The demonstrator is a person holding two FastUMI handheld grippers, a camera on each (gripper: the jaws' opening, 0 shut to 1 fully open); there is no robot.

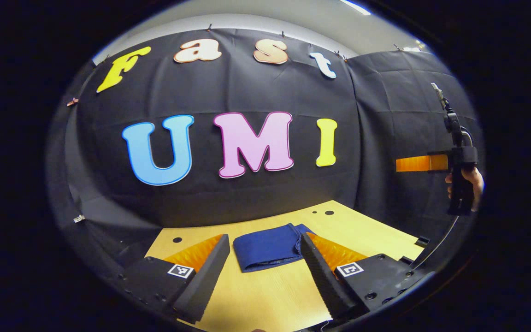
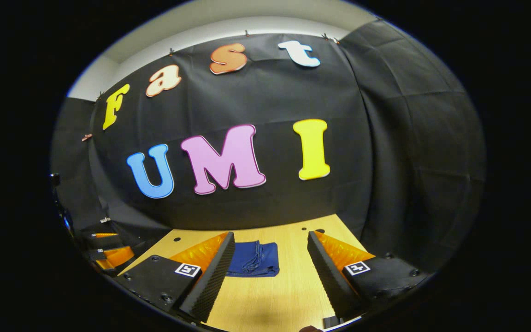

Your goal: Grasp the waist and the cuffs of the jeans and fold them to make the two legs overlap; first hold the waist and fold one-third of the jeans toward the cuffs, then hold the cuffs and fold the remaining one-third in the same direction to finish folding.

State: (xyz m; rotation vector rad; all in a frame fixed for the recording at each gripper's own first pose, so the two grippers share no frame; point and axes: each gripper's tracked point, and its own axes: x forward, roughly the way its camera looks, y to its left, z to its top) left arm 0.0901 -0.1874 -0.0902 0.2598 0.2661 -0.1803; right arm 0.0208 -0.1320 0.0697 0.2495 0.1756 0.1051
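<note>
Jeans (image 1: 269, 246) lay folded on the table (image 1: 265, 295) | left gripper (image 1: 262, 272) and right gripper (image 2: 268, 272) hovered above, jaws apart, empty | nothing blocked the jeans

The left gripper (image 1: 262, 272) shows at the bottom of the left gripper view with its two fingers (image 1: 203, 281) spread wide apart and nothing between them, held raised and angled slightly downward. The right gripper (image 2: 265, 274) shows in the right gripper view with its fingers (image 2: 210, 276) likewise parted and empty. In the left gripper view the right gripper also appears far off at the right edge, held upright and high, with a person's hand (image 1: 468, 182) wrapped around its handle. In the right gripper view the left gripper sits low at the left edge
</note>
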